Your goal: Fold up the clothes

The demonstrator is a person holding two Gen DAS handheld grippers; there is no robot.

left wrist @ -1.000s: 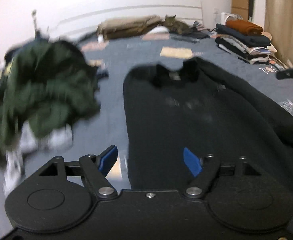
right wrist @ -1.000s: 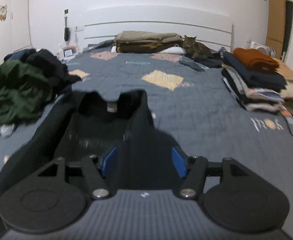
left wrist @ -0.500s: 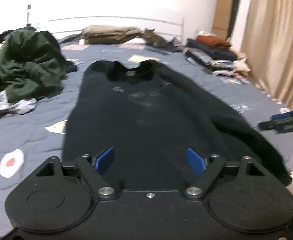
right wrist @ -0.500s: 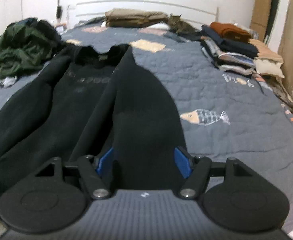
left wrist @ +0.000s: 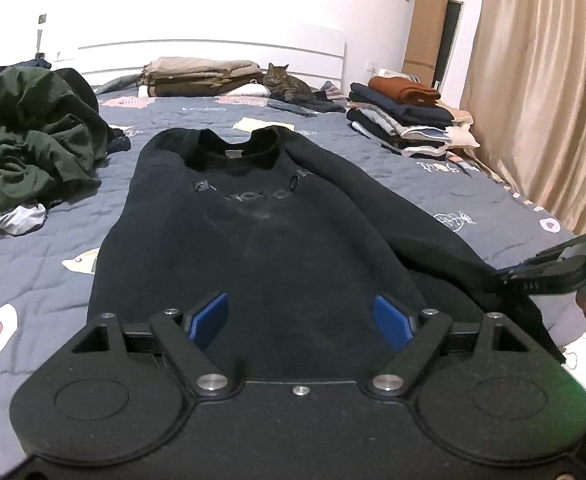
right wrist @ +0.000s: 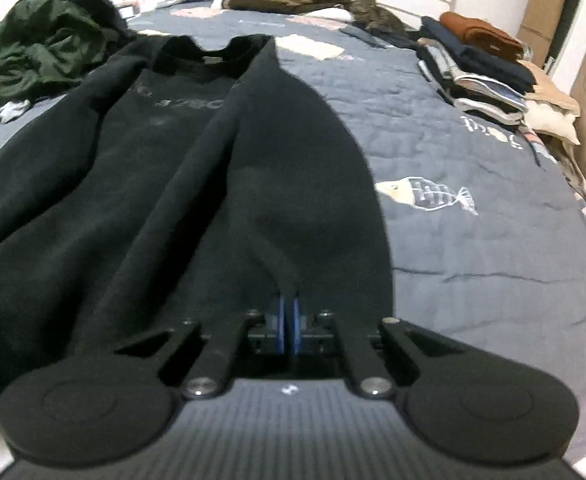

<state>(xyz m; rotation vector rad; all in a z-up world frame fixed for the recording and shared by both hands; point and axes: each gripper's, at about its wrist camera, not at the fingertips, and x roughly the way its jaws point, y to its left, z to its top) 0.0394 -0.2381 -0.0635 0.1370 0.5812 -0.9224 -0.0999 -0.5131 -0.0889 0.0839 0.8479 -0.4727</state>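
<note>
Now 1 black sweatshirt (left wrist: 253, 240), 2 grippers: R (right wrist: 289, 320) clamped.

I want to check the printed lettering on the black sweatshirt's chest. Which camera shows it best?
The left wrist view: the black sweatshirt lies flat and in focus, its lettering arcing below the collar. The right wrist view shows the lettering off to one side, blurred and partly covered by the sleeve fold.
</note>
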